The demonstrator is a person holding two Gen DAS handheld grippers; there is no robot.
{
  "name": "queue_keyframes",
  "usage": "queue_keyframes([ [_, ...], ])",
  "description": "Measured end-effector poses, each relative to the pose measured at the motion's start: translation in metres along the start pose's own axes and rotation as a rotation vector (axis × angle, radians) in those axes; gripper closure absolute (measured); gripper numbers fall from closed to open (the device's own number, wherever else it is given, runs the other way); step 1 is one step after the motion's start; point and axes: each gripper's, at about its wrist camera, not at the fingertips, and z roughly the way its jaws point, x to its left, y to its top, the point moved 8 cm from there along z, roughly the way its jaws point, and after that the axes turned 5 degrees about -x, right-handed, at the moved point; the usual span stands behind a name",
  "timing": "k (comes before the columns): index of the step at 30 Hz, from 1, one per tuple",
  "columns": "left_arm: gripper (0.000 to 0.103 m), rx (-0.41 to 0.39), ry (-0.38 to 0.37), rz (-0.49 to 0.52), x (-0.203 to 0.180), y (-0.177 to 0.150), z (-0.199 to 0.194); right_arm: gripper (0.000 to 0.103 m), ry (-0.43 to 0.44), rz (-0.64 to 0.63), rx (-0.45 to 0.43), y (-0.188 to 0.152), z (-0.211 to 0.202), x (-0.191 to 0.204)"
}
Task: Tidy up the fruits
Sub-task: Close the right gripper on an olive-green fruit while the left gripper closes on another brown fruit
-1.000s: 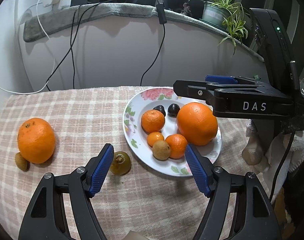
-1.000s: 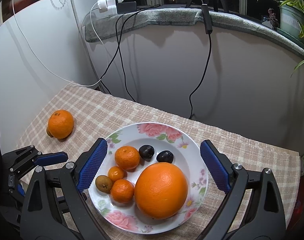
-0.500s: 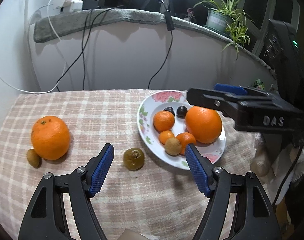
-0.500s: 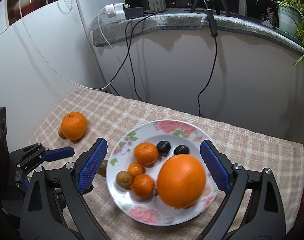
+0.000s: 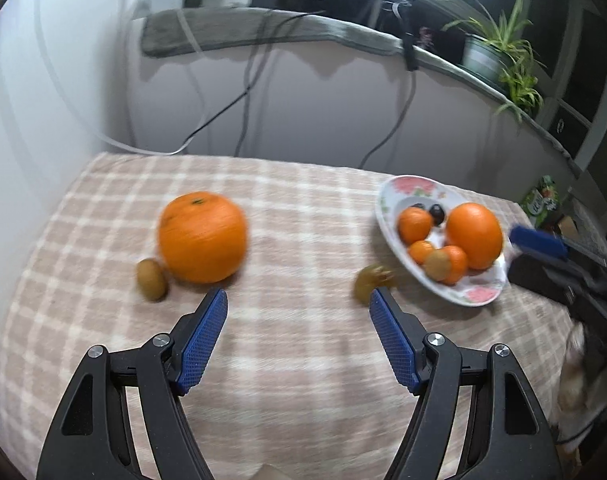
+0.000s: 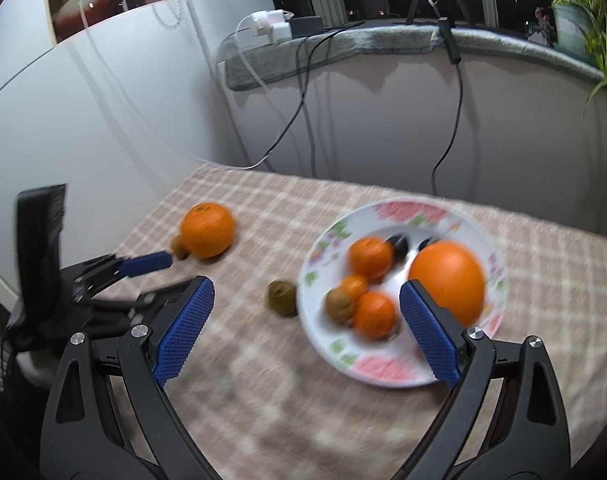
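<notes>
Both jaws are wide apart and hold nothing: the left gripper is near the big orange, the right gripper by the plate of fruit.

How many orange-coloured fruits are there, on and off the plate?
5. Four sit on the flowered plate: one large orange and three small mandarins. One big orange lies off it on the checked cloth. None seem hidden.

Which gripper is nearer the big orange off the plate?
Left. The left gripper sits open just short of the orange; the right gripper is over by the plate.
</notes>
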Motion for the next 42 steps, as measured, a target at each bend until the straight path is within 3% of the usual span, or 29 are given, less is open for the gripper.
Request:
queue_keyframes([
  [8, 0.030, 0.004, 0.031, -0.075, 0.044, -0.011, -0.003, 0.007, 0.046, 0.074, 0.077, -0.042, 0.019, 0.027],
  [11, 0.032, 0.013, 0.030, -0.097, 0.053, -0.015, -0.002, 0.019, 0.039, 0.120, 0.124, -0.054, 0.038, 0.029],
  [18, 0.038, 0.031, 0.029, -0.135, 0.073, -0.018, 0.004, 0.038, -0.052, 0.161, 0.157, -0.061, 0.068, 0.024],
  [29, 0.052, 0.061, 0.039, -0.152, 0.100, -0.015, 0.025, 0.044, -0.169, 0.160, 0.148, -0.054, 0.090, 0.020],
  [42, 0.057, 0.058, 0.006, -0.137, 0.102, -0.010, 0.032, 0.054, -0.288, 0.108, 0.145, -0.049, 0.103, 0.028],
])
